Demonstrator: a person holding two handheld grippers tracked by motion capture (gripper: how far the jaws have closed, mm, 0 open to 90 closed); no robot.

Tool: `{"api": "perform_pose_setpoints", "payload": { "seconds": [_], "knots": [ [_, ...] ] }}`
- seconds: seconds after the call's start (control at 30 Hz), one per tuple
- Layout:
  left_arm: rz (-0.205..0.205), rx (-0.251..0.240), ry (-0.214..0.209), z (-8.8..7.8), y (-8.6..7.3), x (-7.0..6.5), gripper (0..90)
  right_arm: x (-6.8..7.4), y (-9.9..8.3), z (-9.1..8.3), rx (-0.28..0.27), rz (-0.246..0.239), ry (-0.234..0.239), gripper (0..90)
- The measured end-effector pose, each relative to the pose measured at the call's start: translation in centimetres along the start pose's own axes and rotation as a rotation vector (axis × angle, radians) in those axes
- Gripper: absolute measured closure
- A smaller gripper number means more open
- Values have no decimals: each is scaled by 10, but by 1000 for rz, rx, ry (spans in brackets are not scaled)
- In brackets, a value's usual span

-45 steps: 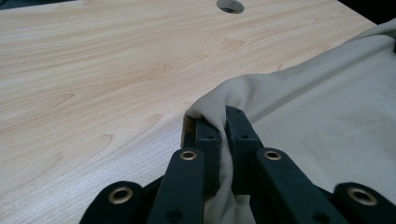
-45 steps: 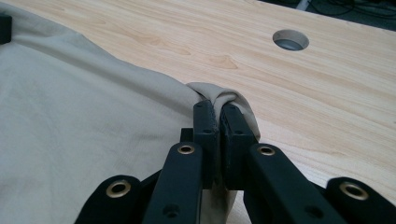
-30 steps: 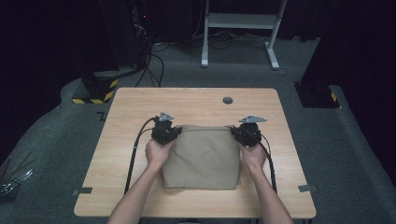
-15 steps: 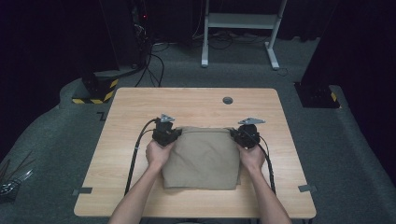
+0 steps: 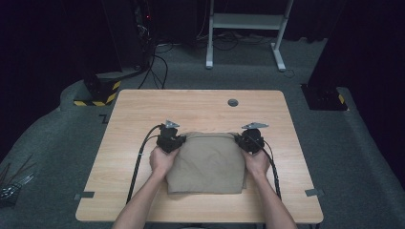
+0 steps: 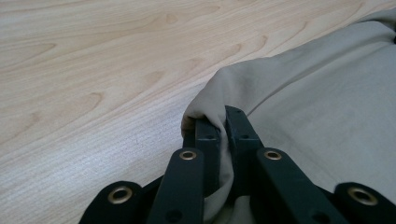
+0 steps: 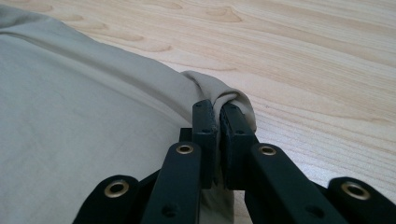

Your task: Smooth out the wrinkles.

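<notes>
A folded beige cloth [image 5: 206, 163] lay on the wooden surface [image 5: 143, 109], toward the person's side and roughly centred between the two hands; its near edge sat close to the front rim, and its far edge ran between the two claws. The left claw [image 5: 171, 138] was at the cloth's far left corner, held by the left hand [image 5: 161, 161]; the right claw [image 5: 250, 141] was at the far right corner, held by the right hand [image 5: 257, 162]; a black cable [image 5: 138, 157] trailed from the left claw back along the forearm toward the front edge.

In the left gripper view, the left claw [image 6: 223, 122] was closed narrow on a bunched corner of the cloth [image 6: 327, 102]; fabric was pinched between the two black jaws and puffed up over their tips, while the rest of the cloth spread to the right and bare wood [image 6: 93, 70] lay to the left.

In the right gripper view, the right claw [image 7: 218, 116] was likewise clamped on a corner of the cloth [image 7: 70, 116]; a small roll of fabric curled over the jaw tips, the cloth stretched away to the left, and bare wood [image 7: 327, 60] lay to the right.

A small round dark grommet [image 5: 232, 102] sat in the surface near its far edge, well apart from the cloth; beyond the surface lay grey carpet [image 5: 372, 143] and a white frame [image 5: 248, 24] in the dark.
</notes>
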State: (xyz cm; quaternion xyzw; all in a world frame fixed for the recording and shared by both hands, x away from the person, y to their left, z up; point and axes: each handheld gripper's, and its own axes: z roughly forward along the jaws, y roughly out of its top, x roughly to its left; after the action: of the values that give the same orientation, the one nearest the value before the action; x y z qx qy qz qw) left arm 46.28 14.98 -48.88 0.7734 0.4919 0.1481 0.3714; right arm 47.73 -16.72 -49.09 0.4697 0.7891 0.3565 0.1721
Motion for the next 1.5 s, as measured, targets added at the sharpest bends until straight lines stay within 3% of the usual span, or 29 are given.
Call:
{"api": "perform_pose_setpoints", "payload": {
  "seconds": [0.4, 0.83, 1.1, 1.33, 1.4, 1.5],
  "knots": [
    [-9, -1, -5, 0, -4, 1, 841, 2, -2, 4, 28, -15, -6, 848],
    [8, -9, 8, -1, -3, 4, 692, 0, -2, 4, 24, -2, 8, 793],
    [-11, -18, 21, -3, -1, 5, 525, -3, -2, 1, 12, 25, 16, 666],
    [-21, -55, 46, -13, 1, 8, 465, -8, -2, -7, -20, 62, 6, 547],
    [-21, -86, 58, -20, 4, 7, 461, -8, -1, -11, -28, 58, -3, 536],
    [4, -124, 78, -31, 8, 5, 451, -1, 2, -20, -54, 4, -31, 533]
  ]
}}
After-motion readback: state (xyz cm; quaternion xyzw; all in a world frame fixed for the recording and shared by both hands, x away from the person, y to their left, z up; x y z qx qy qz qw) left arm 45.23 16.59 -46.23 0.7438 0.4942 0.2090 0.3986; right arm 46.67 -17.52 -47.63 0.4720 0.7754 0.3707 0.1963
